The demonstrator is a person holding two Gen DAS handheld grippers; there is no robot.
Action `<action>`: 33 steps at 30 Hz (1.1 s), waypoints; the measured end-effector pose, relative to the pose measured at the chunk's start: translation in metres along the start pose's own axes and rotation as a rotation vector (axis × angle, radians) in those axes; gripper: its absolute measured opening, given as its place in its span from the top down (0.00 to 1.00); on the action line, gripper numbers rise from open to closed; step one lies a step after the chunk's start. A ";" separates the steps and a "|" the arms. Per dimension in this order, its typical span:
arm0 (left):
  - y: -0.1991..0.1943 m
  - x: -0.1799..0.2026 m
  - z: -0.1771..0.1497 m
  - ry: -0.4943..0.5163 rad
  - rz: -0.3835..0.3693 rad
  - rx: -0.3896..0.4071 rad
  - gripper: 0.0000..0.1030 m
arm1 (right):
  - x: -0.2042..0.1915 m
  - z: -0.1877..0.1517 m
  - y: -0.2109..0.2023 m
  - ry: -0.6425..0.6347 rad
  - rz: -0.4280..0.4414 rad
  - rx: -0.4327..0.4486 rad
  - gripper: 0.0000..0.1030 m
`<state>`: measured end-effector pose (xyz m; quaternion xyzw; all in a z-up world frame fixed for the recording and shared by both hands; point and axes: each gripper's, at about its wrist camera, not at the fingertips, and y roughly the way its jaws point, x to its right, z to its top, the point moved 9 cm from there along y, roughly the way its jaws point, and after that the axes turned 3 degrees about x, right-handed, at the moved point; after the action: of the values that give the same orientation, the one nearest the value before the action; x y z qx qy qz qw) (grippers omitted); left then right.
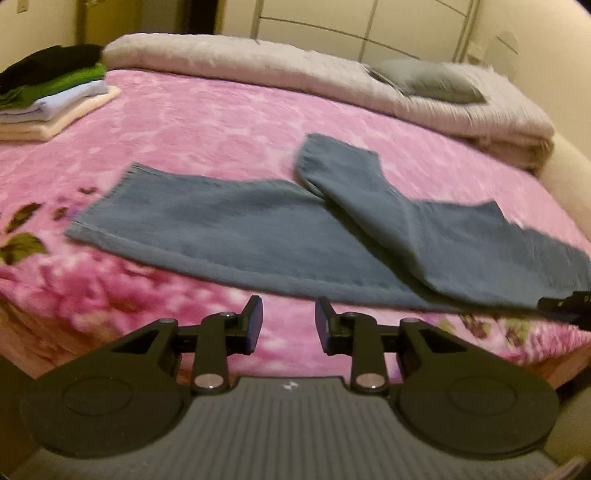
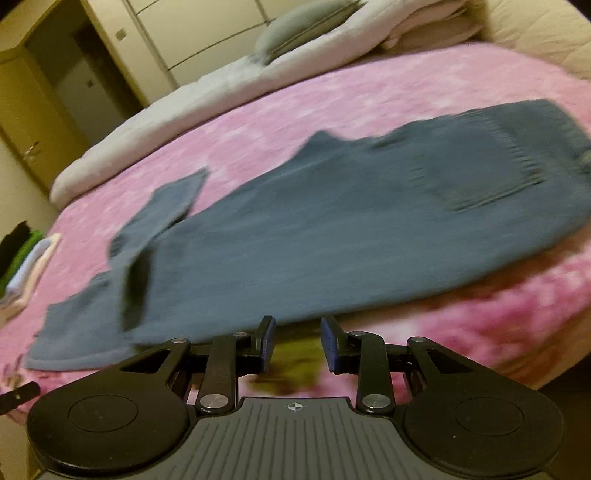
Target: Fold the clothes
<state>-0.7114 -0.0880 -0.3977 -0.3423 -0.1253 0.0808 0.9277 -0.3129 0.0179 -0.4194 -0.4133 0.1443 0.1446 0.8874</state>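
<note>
Jeans (image 1: 258, 236) lie flat across a pink bed (image 1: 221, 110), legs pointing left, one bent back; left tool (image 1: 288, 325) and right tool (image 2: 298, 341) spread, empty.

A home bedroom, told by the bed under a pink flowered blanket (image 1: 221, 122), a rolled pale duvet (image 1: 332, 74) with a grey pillow (image 1: 428, 81), a stack of folded clothes (image 1: 48, 96), a panelled wardrobe (image 1: 369, 22) and a room door (image 2: 33, 122).
</note>
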 end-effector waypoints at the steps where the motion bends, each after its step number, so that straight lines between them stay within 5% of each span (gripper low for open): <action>1: 0.002 -0.010 0.004 -0.011 0.008 -0.004 0.75 | -0.009 0.002 0.007 -0.006 0.003 -0.014 0.70; 8: 0.070 -0.040 0.044 -0.040 0.010 -0.063 0.75 | -0.045 0.032 0.068 -0.004 0.034 -0.063 0.70; 16: 0.184 -0.018 0.109 0.009 -0.070 -0.075 0.75 | -0.063 0.101 0.171 0.093 0.216 -0.098 0.70; 22: 0.250 -0.032 0.148 0.008 -0.061 -0.080 0.75 | -0.066 0.147 0.271 0.233 0.323 -0.180 0.70; 27: 0.260 -0.059 0.159 -0.024 -0.025 -0.066 0.75 | -0.082 0.158 0.316 0.336 0.422 -0.248 0.70; 28: 0.255 -0.066 0.157 -0.048 -0.026 -0.067 0.75 | -0.088 0.160 0.319 0.301 0.408 -0.243 0.73; 30: 0.239 -0.080 0.152 -0.101 -0.020 -0.065 0.75 | -0.105 0.163 0.321 0.197 0.378 -0.227 0.99; 33: 0.205 -0.104 0.138 -0.177 0.006 -0.053 0.75 | -0.148 0.166 0.293 0.010 0.393 -0.107 1.00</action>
<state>-0.8638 0.1267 -0.4489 -0.3587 -0.2077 0.1101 0.9034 -0.5360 0.3070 -0.4648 -0.4244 0.2187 0.3205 0.8181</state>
